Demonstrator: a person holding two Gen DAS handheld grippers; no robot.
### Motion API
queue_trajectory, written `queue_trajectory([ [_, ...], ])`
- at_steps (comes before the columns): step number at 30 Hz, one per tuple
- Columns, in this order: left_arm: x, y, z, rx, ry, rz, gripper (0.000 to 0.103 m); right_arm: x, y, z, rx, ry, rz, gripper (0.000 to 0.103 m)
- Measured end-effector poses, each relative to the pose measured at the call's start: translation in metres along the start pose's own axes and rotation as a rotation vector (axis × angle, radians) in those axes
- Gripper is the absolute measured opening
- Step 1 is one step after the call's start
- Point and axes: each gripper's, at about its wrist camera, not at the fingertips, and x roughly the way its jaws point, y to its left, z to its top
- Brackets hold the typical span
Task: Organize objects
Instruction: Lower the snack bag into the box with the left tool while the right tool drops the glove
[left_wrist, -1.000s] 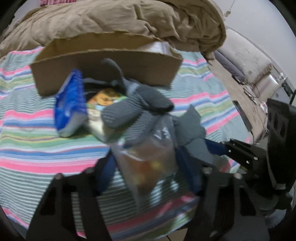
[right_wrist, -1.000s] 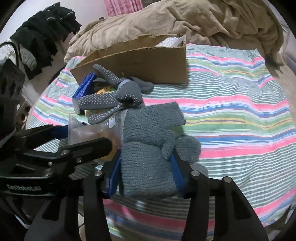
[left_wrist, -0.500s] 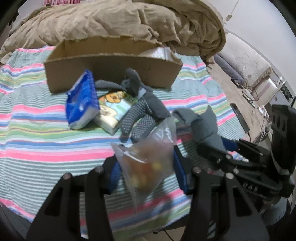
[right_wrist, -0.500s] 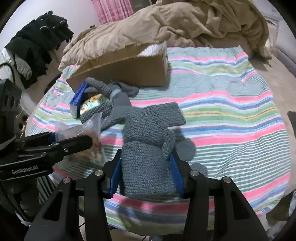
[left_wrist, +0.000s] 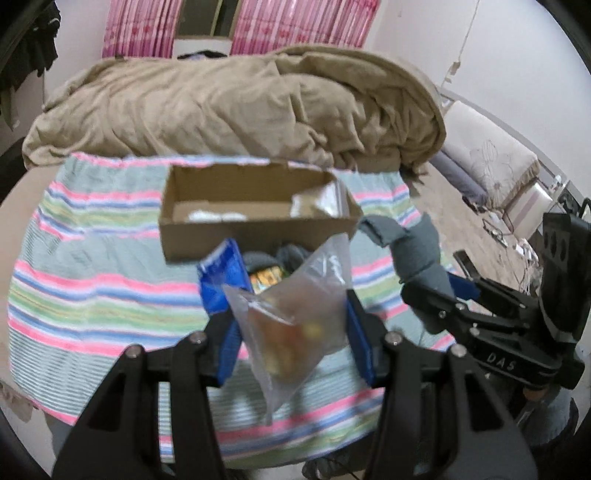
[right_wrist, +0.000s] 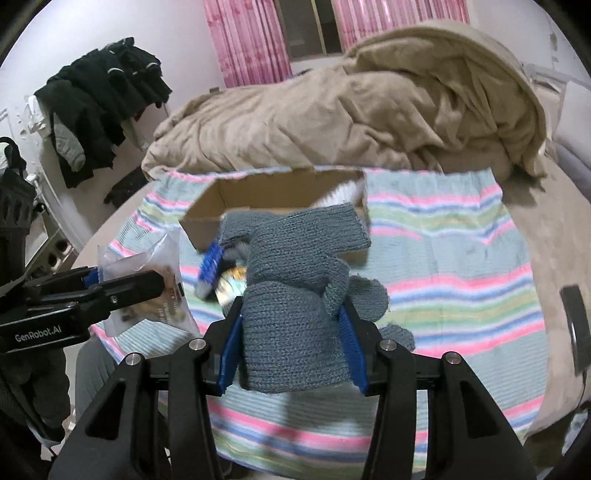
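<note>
lifting both loads off the bed, our left claw (left_wrist: 291, 328) clamps the snack bag (left_wrist: 295, 317), our right claw (right_wrist: 291, 332) the grey knit (right_wrist: 295, 302); the cardboard box (left_wrist: 258, 236) comes next.

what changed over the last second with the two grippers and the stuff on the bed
Both grippers rose: the left gripper, shut on the clear plastic bag, lifted it off the striped blanket; the right gripper lifted the grey knitted piece. The cardboard box now shows its inside. The blue pack and the box stayed put; both grips held.
</note>
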Motion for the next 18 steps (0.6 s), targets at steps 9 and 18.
queue_trajectory([
  [9, -0.005, 0.029, 0.035, -0.018, -0.066, 0.021, 0.052, 0.010, 0.021, 0.045, -0.060, -0.051, 0.014, 0.051],
  [18, 0.010, 0.058, 0.069, -0.031, -0.115, 0.046, 0.052, 0.044, 0.025, 0.082, -0.081, -0.062, 0.028, 0.051],
])
